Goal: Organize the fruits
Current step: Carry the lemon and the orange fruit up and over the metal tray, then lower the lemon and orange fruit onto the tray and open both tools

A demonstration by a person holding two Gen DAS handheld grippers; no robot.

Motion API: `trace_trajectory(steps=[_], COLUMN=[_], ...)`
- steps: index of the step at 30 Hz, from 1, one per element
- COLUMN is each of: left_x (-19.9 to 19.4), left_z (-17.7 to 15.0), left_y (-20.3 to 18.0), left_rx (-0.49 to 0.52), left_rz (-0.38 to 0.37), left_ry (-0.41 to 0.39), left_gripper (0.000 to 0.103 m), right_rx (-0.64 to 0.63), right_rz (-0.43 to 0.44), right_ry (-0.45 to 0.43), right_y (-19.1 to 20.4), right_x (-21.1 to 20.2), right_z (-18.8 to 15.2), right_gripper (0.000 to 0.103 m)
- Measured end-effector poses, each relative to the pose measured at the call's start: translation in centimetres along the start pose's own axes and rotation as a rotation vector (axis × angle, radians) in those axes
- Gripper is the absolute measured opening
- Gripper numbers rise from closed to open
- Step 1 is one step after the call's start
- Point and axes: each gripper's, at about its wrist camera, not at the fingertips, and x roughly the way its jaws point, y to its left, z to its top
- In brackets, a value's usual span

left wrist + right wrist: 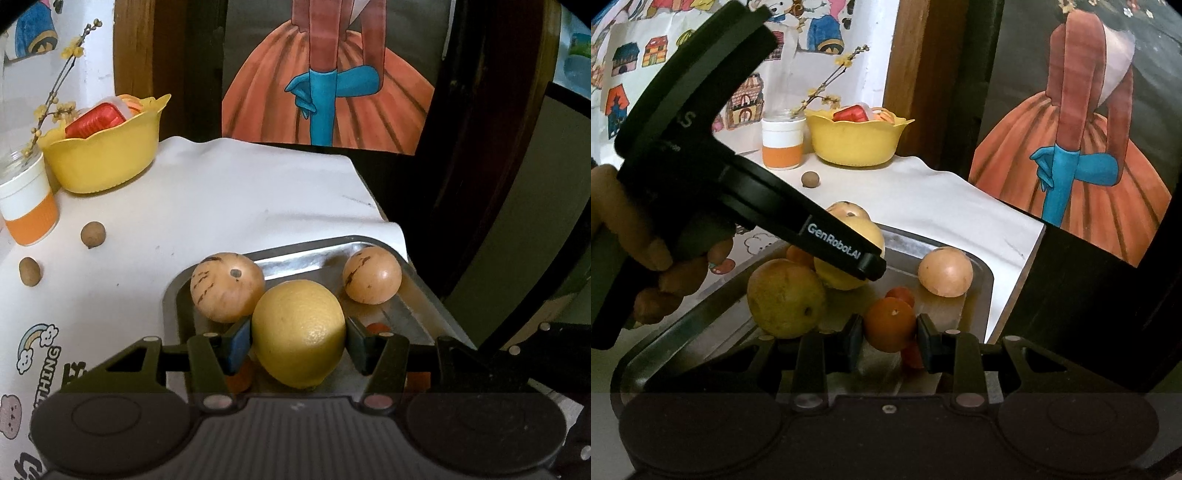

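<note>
A steel tray (pixel 295 254) holds the fruit. My left gripper (pixel 298 345) is shut on a large yellow citrus fruit (pixel 299 332) over the tray, its pads pressed to both sides. Two tan round fruits (pixel 227 286) (pixel 371 275) lie behind it. In the right wrist view, my right gripper (pixel 891 341) is shut on a small orange (pixel 890 325) near the tray's front. A yellow-green apple (pixel 785 297) sits to its left and a small red fruit (pixel 901 295) behind it. A tan fruit (pixel 945 271) rests near the tray rim (pixel 984 280). The left gripper's black body (pixel 827 240) partly hides the yellow citrus (pixel 846 275).
A yellow bowl (pixel 103 158) with a red packet stands at the back left, beside an orange-and-white cup (pixel 27 206) and a jar of twigs. Two small brown fruits (pixel 93 234) (pixel 29 271) lie on the white cloth (pixel 240 192). A person's hand (pixel 639 266) grips the left tool. The table edge drops off at the right.
</note>
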Motion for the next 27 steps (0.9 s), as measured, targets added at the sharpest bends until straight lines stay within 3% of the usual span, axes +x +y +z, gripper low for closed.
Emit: trace_trajectory(steps=[14,17,22,27], left_x=[-0.5,-1.3,-2.9,-5.3], left_z=[-0.1,-0.1,0.1,-0.1], left_y=[-0.2,-0.4,-0.4,0.0], left_rx=[0.003,0.015,-0.003,-0.035], left_rz=[0.015,0.018,0.015,0.015], left_ry=[-0.009,-0.035,-0.068,-0.116], left_gripper=[0.06,0.066,0.076,0.087], right_rx=[-0.05,-0.042,-0.021,0.004], right_rz=[-0.045,-0.051,-0.065,-0.084], right_ry=[-0.007,-0.021,-0.056,-0.088], right_y=[0.7,0.6,0.5,0.4], right_x=[-0.2,-0.7,-2.1,-4.3], right_z=[-0.4,-0.2,0.1,0.0], right_gripper=[0.036,0.038,0.053,0.075])
